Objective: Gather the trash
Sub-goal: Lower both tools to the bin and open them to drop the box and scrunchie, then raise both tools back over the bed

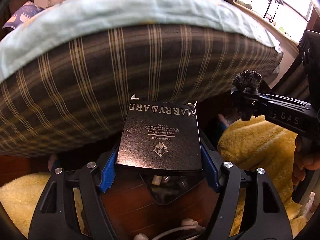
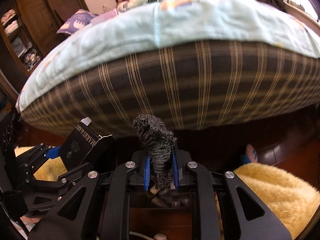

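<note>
The left tool (image 1: 159,166) grips a flat black carton (image 1: 160,134) between its blue ribbed pads (image 1: 108,172), one pad on each side edge. The carton's lid reads "MARRY&ARD" in pale capitals (upside down from the left wrist view), with a small round emblem and several lines of finer print beneath; of these I can make out "CARE SKIN AIR CUSHION CREAM", the rest being too small. A torn white flap sticks up at its far corner.

The right tool (image 2: 161,172) is nearly closed, pinching a wad of dark grey knitted yarn (image 2: 158,150) that stands up between its jaws. Its black body bears raised lettering that I cannot read whole.

Both tools hang just in front of the bed's near edge, where a brown striped mattress (image 2: 200,92) lies under a pale blue sheet (image 2: 180,24). Below are a dark wooden floor (image 2: 280,154) and a fluffy yellow rug (image 2: 270,196).
</note>
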